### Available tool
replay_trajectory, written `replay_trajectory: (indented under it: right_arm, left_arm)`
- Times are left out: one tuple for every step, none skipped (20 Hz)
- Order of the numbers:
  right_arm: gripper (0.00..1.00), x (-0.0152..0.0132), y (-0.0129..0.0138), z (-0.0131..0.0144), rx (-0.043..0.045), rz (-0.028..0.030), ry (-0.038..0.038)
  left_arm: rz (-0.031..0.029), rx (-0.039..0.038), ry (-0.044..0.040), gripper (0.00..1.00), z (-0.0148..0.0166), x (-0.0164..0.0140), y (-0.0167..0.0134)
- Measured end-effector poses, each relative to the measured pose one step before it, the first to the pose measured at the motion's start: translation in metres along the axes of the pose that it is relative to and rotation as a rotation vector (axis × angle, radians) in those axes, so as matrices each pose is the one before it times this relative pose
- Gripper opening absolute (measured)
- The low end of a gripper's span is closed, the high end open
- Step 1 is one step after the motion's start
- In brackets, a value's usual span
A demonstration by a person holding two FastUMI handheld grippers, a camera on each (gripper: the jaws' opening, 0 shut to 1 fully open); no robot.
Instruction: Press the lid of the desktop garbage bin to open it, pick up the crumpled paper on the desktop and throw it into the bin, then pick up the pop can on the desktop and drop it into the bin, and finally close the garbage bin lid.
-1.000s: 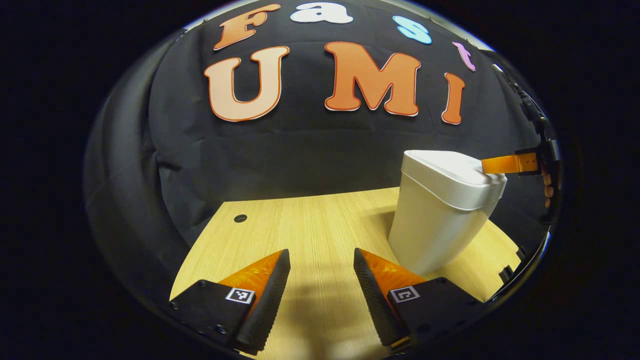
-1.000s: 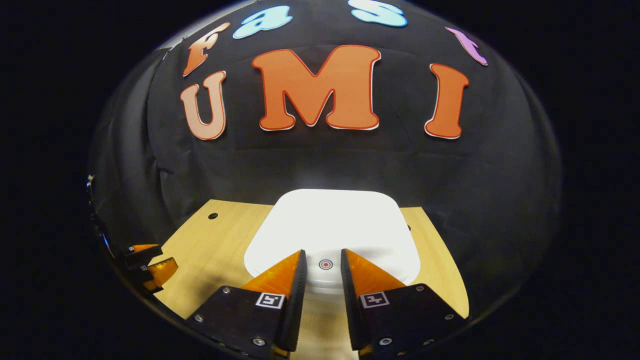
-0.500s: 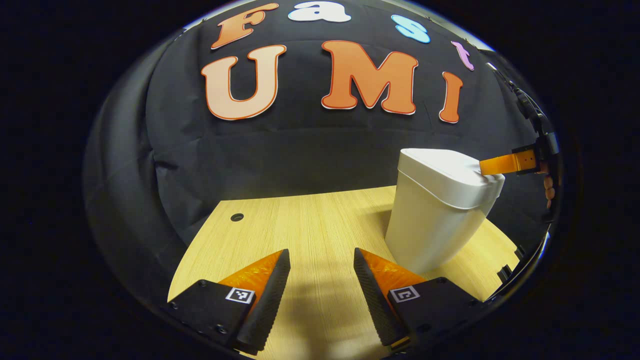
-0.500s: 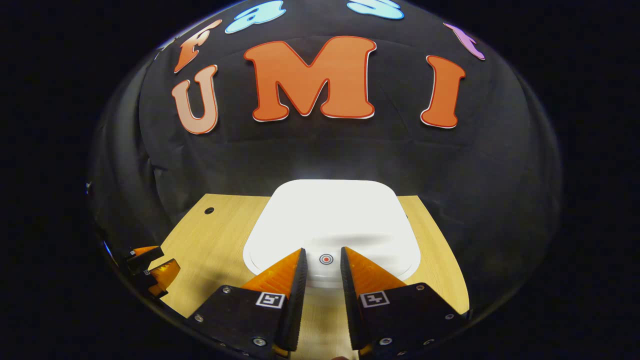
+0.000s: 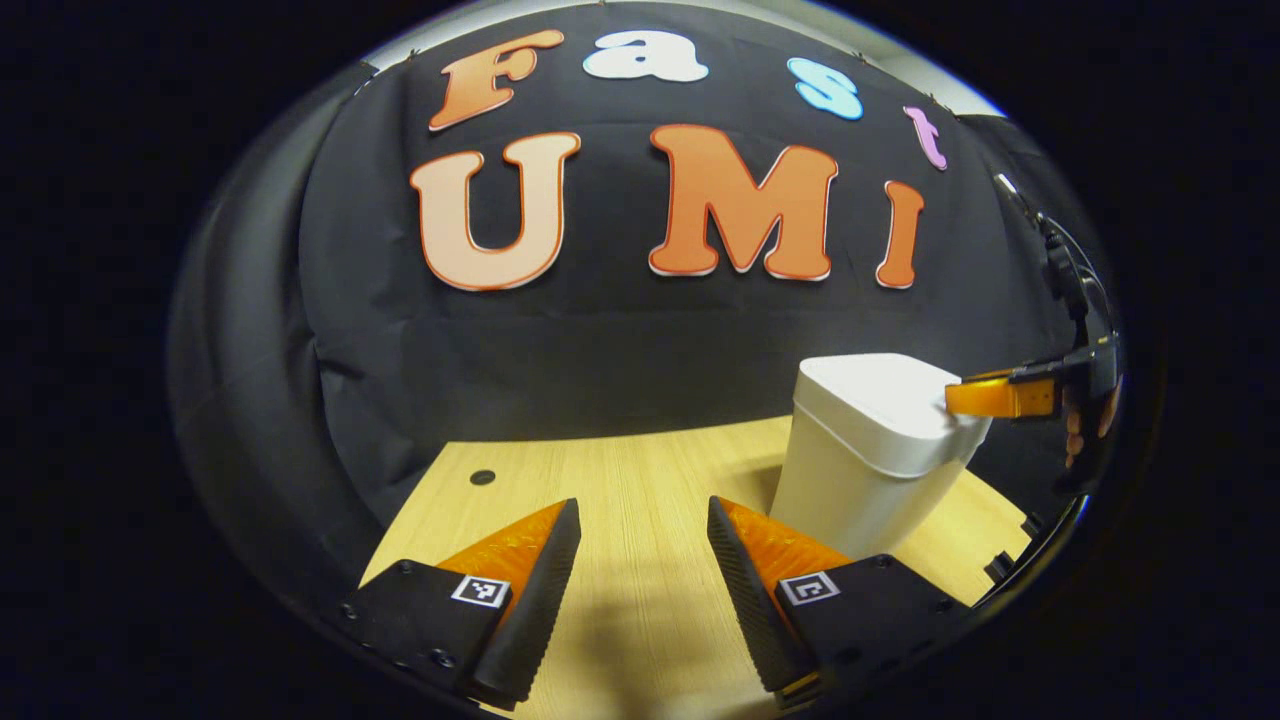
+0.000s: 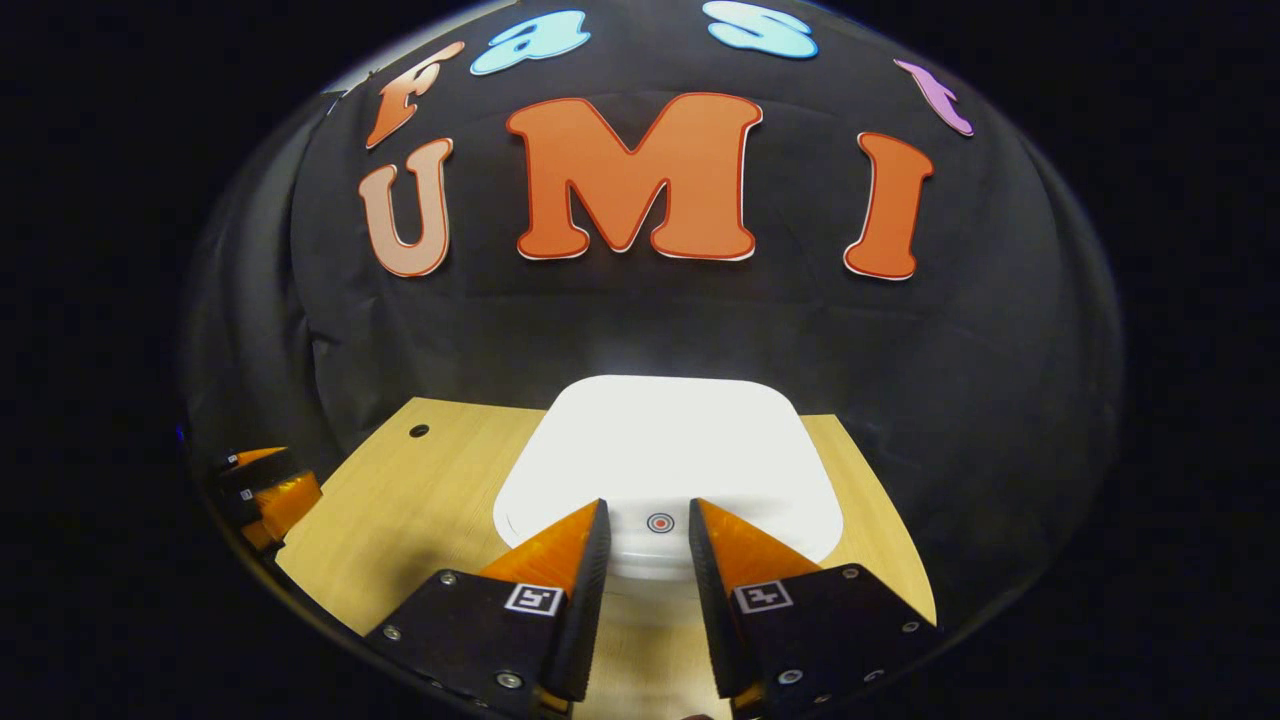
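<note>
As seen past right gripper [image 6: 645,525]: narrow fingers flanking red dot [image 6: 660,522] on lid [image 6: 670,440].
Left gripper [image 5: 640,545]: wide, beside bin [image 5: 865,470], over table [image 5: 620,490].

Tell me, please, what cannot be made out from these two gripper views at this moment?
- Inside of the white plastic garbage bin: the closed flat white lid covers it in both views.
- Contact between the right gripper and the lid: in the right gripper view its fingers hide it; in the left gripper view it is too small.
- Bin's base: the left gripper covers part of it.
</note>
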State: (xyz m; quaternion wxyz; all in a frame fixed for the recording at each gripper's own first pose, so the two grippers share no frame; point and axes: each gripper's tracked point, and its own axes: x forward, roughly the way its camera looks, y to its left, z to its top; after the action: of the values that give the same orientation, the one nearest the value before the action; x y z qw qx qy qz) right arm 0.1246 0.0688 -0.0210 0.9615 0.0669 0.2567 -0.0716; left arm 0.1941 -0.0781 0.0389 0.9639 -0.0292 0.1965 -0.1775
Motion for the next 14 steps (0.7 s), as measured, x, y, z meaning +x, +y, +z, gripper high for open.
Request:
replay_trajectory:
  right_arm:
    - [0.51, -0.00137, 0.00346, 0.00182, 0.00856, 0.00288, -0.01091]
    - [0.51, -0.00097, 0.00351, 0.00333, 0.0048, 0.00328, -0.01423]
    - [0.53, -0.00135, 0.00382, 0.00147, -0.00351, 0.0067, -0.01604]
    - [0.54, -0.00027, 0.00478, 0.00101, -0.01418, 0.00834, -0.00864]
    - [0.57, -0.00082, 0.00397, 0.00095, -0.01644, 0.00343, -0.0119]
    - [0.58, -0.00061, 0.0045, 0.00469, -0.01539, 0.00331, -0.02035]
    - [0.62, -0.00221, 0.00432, 0.00436, -0.015, 0.00435, -0.02353]
    - [0.64, -0.00048, 0.00495, 0.00488, -0.01391, 0.0015, -0.02353]
    - [0.69, -0.00179, 0.00343, 0.00272, -0.01288, 0.00301, -0.02316]
    - [0.71, -0.00098, 0.0032, 0.0015, -0.01701, 0.00009, -0.00946]
    - [0.73, 0.00052, 0.0046, 0.00076, -0.01209, 0.00024, -0.00294]
    - [0.75, -0.00057, 0.00562, 0.00189, -0.00712, 0.00137, -0.00624]
    - [0.76, 0.00067, 0.00516, 0.0049, -0.00026, 0.00415, -0.01793]
    - [0.77, -0.0011, 0.00495, 0.00613, 0.00215, 0.00564, -0.02365]
  left_arm:
    - [0.00752, 0.00839, -0.02867, 0.83, 0.01087, -0.00103, 0.00304]
    - [0.00424, 0.00776, -0.02638, 0.8, 0.00954, -0.00138, 0.00236]
    - [0.00439, 0.00886, -0.02189, 0.83, 0.00744, -0.00081, 0.00233]
    - [0.00534, 0.00933, -0.01963, 0.83, 0.0066, -0.00044, 0.00382]
    - [0.00507, 0.00972, -0.01549, 0.83, 0.00466, -0.00158, 0.00234]
    - [0.00535, 0.01089, -0.01516, 0.8, 0.00456, -0.00158, 0.00316]
    - [0.00955, 0.01041, -0.0225, 0.8, 0.0068, -0.00055, 0.00376]
    - [0.00865, 0.00763, -0.02288, 0.82, 0.00524, -0.00148, 0.00531]
    - [0.01126, 0.0082, -0.02308, 0.83, 0.00622, -0.00179, 0.00395]
    - [0.01125, 0.00543, -0.02467, 0.82, 0.00741, -0.00286, 0.00505]
    - [0.0094, 0.00529, -0.01883, 0.82, 0.00537, -0.00083, 0.00374]
    - [0.01143, 0.0039, -0.01195, 0.83, 0.00476, -0.00084, 0.00456]
    - [0.00713, -0.00382, -0.01068, 0.82, 0.00479, -0.00043, 0.00375]
    - [0.0037, -0.00832, -0.01427, 0.82, 0.0059, -0.00109, 0.00296]
